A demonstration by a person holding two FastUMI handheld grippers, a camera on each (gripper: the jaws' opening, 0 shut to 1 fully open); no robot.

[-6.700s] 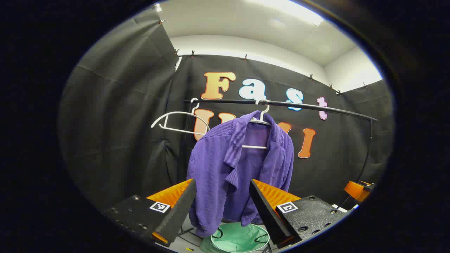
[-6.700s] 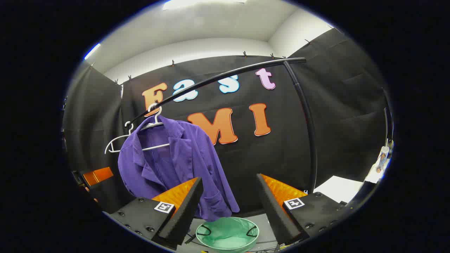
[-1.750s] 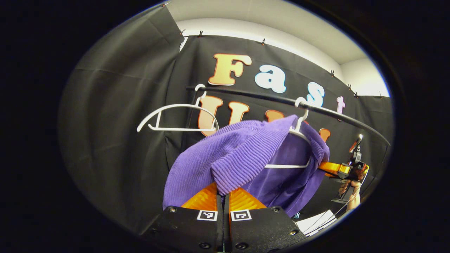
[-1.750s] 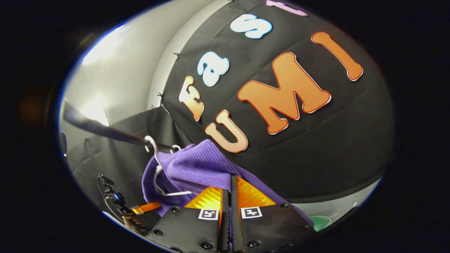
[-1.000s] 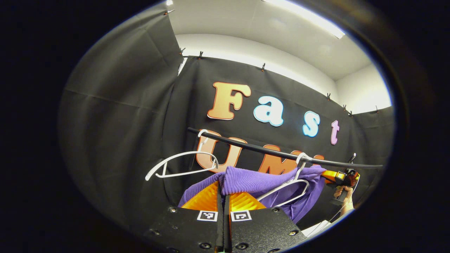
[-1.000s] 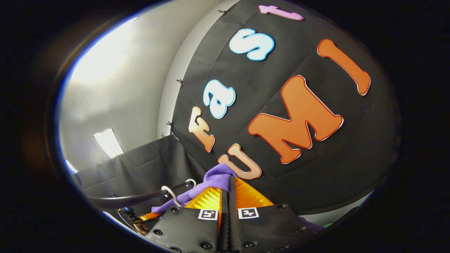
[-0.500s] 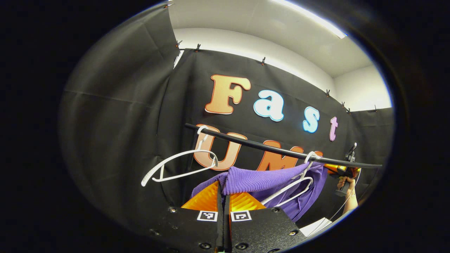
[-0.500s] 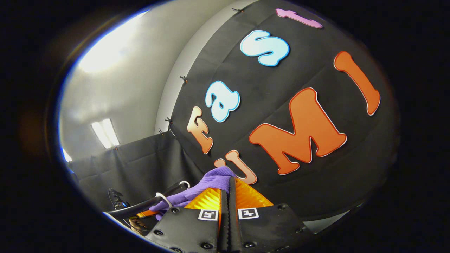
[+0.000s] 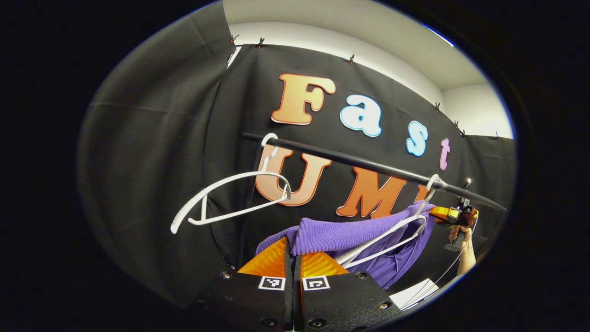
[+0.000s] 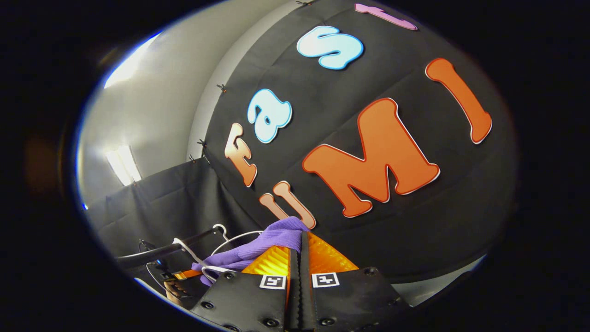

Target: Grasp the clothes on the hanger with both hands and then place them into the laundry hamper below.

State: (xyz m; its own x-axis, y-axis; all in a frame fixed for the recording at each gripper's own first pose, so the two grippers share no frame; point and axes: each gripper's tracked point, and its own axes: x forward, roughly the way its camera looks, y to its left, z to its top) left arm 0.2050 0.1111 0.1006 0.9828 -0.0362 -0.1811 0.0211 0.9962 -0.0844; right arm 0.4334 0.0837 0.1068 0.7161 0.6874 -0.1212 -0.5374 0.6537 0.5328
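In the left gripper view the left tongs (image 9: pixel 292 258) sit at 6 o'clock, clamped together on a fold of the purple jacket (image 9: pixel 350 233), which spreads from them toward 3 o'clock. In the right gripper view the right tongs (image 10: pixel 299 256) are likewise pinched on the jacket's ribbed edge (image 10: pixel 272 242), with cloth bunched just above the tips. Out from the left tongs, the jacket drapes over a white hanger (image 9: pixel 392 230) whose hook rides the black rail (image 9: pixel 368 163) at about 3 o'clock; the far gripper and the hand (image 9: pixel 458 230) holding it show just past it. A bare hanger (image 9: pixel 230 196) hangs at 10 o'clock, apart from the cloth. The jacket looks lifted and half slack on its hanger, so the step in hand seems to be freeing it. To do that well, I would keep both grips firm, raise and draw the shoulders off the hanger arms together rather than tugging one side, and watch that the hook stays on the rail, before lowering the jacket toward the hamper below.
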